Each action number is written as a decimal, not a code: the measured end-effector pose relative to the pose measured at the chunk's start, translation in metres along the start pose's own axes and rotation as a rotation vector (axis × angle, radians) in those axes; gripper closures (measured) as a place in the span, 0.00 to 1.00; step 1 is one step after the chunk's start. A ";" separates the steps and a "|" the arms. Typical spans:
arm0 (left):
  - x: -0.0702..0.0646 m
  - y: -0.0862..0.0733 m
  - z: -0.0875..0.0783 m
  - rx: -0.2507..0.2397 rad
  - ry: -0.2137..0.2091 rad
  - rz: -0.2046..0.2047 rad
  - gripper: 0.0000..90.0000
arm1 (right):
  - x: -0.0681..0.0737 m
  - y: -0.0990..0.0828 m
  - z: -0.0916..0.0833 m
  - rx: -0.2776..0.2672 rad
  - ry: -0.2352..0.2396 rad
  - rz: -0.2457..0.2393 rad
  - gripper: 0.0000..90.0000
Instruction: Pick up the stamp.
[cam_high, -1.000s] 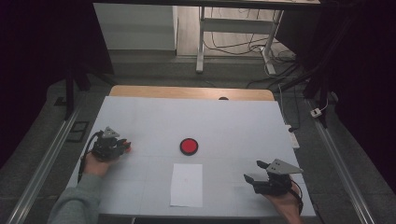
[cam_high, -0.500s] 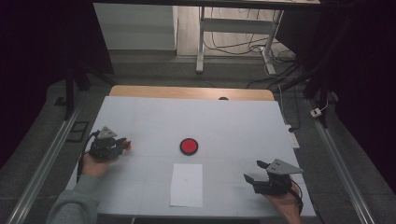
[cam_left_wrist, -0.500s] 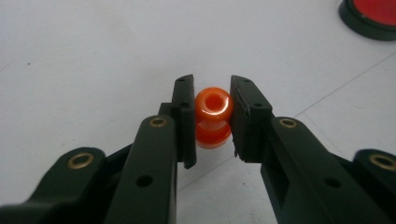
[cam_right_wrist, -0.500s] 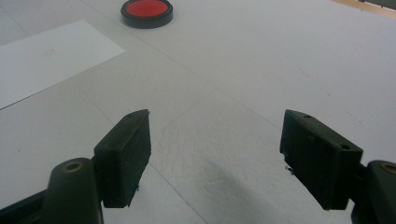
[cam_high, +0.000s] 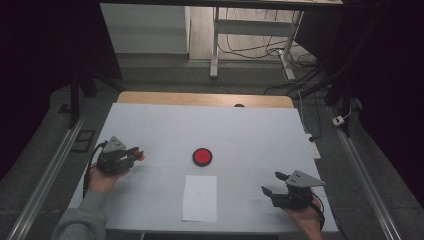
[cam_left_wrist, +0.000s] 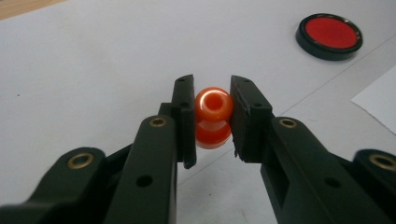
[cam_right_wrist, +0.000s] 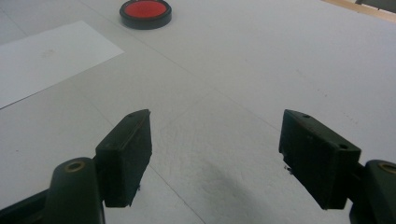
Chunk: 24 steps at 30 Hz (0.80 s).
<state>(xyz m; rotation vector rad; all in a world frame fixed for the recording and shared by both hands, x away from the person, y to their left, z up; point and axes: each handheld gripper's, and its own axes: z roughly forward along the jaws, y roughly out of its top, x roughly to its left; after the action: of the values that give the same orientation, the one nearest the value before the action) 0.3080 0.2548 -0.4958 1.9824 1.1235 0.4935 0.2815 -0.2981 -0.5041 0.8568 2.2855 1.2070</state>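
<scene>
My left gripper (cam_left_wrist: 212, 114) is shut on a small glossy orange piece (cam_left_wrist: 213, 116), shaped like two stacked beads with a hole on top. In the high view this gripper (cam_high: 138, 153) is held a little above the table at the left, the orange piece (cam_high: 141, 157) at its tip. A red disc with a black rim (cam_high: 202, 156) lies at the table's middle, and the same red disc (cam_left_wrist: 329, 35) lies far right in the left gripper view. My right gripper (cam_high: 274, 183) stands open near the front right corner; its jaws (cam_right_wrist: 215, 158) have nothing between them.
A white sheet of paper (cam_high: 200, 197) lies flat in front of the red disc (cam_right_wrist: 145, 12). The white table (cam_high: 225, 130) ends in a wooden strip at the far edge. Metal rails run along both sides, and cables lie on the floor beyond.
My left gripper has risen slightly and shifted away from the table's left edge with the orange piece still held. The right gripper has stayed where it was.
</scene>
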 end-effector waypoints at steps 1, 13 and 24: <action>-0.001 0.000 0.000 -0.003 -0.006 0.000 0.81 | 0.000 0.000 0.000 -0.002 0.002 0.001 0.28; -0.015 0.007 -0.007 -0.080 -0.074 -0.007 0.81 | 0.000 0.000 0.000 0.003 -0.002 -0.002 0.28; -0.032 0.014 -0.008 -0.112 -0.129 0.017 0.81 | 0.000 0.000 0.000 -0.003 0.000 -0.003 0.28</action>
<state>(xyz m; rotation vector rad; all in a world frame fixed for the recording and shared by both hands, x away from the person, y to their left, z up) 0.2936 0.2265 -0.4783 1.8994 0.9791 0.4216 0.2813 -0.2983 -0.5043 0.8519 2.2835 1.2094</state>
